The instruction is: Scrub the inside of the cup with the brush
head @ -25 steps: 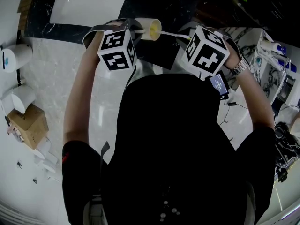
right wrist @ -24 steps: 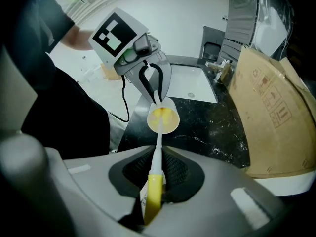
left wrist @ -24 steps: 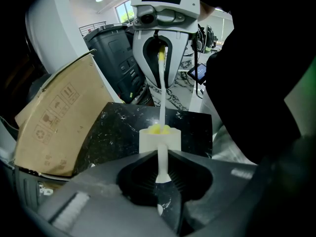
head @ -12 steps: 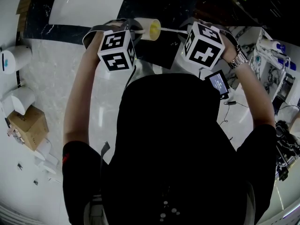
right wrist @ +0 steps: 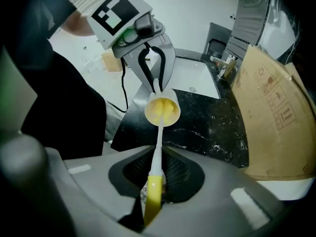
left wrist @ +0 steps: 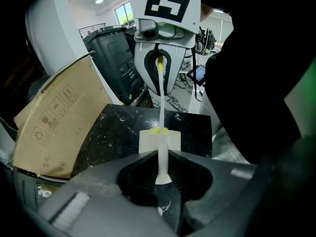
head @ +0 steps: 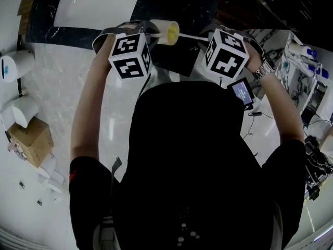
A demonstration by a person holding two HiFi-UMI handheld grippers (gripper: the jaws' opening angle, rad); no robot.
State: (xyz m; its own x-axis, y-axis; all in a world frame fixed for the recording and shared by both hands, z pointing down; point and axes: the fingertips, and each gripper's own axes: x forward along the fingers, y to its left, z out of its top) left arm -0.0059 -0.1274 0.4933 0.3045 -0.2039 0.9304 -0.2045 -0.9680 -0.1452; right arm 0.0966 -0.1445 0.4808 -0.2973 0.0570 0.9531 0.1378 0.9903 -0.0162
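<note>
1. L gripper [left wrist: 163, 171]: jaws nearly together, with the pads [left wrist: 140, 176] pinching the thin white handle of the cup [left wrist: 159, 141]. Prob. gripped by the handle so the mouth stays free for the tool.
2. R gripper [right wrist: 157, 168]: jaws closed on the brush [right wrist: 157, 149], about where the white shaft meets its yellow end. The yellow end sticks back toward the camera. Gripping far back leaves most of the shaft free to reach into the cup.
3. The cup is held in the air on its side, mouth facing the R gripper. The yellow brush head sits inside the mouth. How deep it goes I can't tell.
4. The shaft runs straight btwn the two grippers, roughly along the cup's axis. That looks deliberate, so the head can slide or turn w/o catching the rim.
5. In the head view the cup sits btwn the two marker cubes, over the black counter [head: 171, 56]. The white sink [head: 93, 7] is well apart, up and to the left.
6. A cardboard box [left wrist: 59, 127] leans beside the counter and isn't involved.
7. Judgement: scrubbing is under way. Risk is that the pinch on the thin handle lets the cup twist if the brush pushes off-axis.
</note>
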